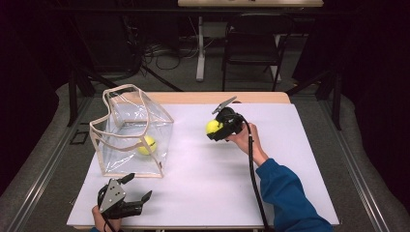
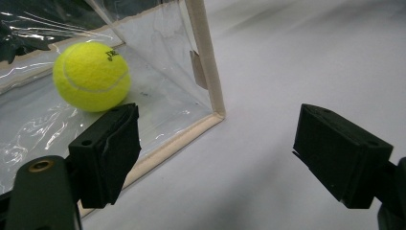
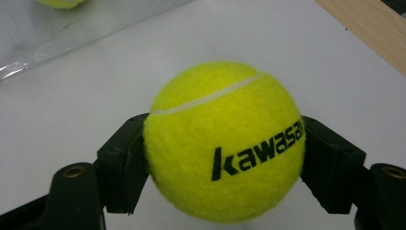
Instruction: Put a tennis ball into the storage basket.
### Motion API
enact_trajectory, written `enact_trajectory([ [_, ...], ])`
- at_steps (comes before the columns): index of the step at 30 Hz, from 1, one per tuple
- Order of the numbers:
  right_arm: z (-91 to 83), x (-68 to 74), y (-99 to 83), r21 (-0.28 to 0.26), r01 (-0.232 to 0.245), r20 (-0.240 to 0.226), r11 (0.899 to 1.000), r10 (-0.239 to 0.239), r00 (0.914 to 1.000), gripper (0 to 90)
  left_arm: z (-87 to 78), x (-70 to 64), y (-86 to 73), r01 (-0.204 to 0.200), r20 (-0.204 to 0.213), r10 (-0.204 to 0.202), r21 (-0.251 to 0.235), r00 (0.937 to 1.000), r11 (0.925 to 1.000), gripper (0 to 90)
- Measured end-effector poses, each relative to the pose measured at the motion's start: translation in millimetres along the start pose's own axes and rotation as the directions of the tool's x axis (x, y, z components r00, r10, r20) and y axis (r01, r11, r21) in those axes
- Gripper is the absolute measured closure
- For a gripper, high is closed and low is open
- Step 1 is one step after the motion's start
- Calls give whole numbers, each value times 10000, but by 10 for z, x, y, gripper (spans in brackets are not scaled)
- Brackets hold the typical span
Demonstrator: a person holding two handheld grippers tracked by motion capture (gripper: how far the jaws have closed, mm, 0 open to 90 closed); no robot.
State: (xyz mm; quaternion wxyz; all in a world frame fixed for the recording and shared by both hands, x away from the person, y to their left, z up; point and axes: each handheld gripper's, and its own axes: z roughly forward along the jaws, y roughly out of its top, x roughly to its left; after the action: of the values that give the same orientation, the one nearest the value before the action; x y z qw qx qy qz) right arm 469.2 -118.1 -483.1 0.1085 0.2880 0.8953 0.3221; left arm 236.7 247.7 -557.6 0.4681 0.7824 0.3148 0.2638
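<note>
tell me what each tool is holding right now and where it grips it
The right tool holds a yellow tennis ball, its jaws pressed on opposite sides at the ball's middle. The left tool is open and holds nothing.

**Yellow balls, black fingers, white worktop**

The tennis ball between my black fingers is bright yellow, with a white seam and black "kawasa" lettering. A second yellow ball has a small black mark. The bag is clear with beige trim. My worktop is white, its far edge pale wood.
</note>
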Motion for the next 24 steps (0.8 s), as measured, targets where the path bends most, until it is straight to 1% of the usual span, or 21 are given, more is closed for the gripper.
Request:
enact_trajectory([
  [3,-17,24,9,-25,132,95,9999,-132,9999,256,0,0,0,0,-6,0,-13,10000,10000,161],
  [15,-93,101,39,-318,250,14,9992,-249,9997,256,2,0,-1,6,24,-6,-7,10000,10000,161],
  [19,-110,128,58,-433,399,42,9983,-397,9992,256,1,1,0,-5,-5,5,-7,10000,10000,161],
  [24,-131,171,75,-504,471,16,9976,-471,9989,256,0,-2,1,0,-1,0,-18,10000,10000,161],
])
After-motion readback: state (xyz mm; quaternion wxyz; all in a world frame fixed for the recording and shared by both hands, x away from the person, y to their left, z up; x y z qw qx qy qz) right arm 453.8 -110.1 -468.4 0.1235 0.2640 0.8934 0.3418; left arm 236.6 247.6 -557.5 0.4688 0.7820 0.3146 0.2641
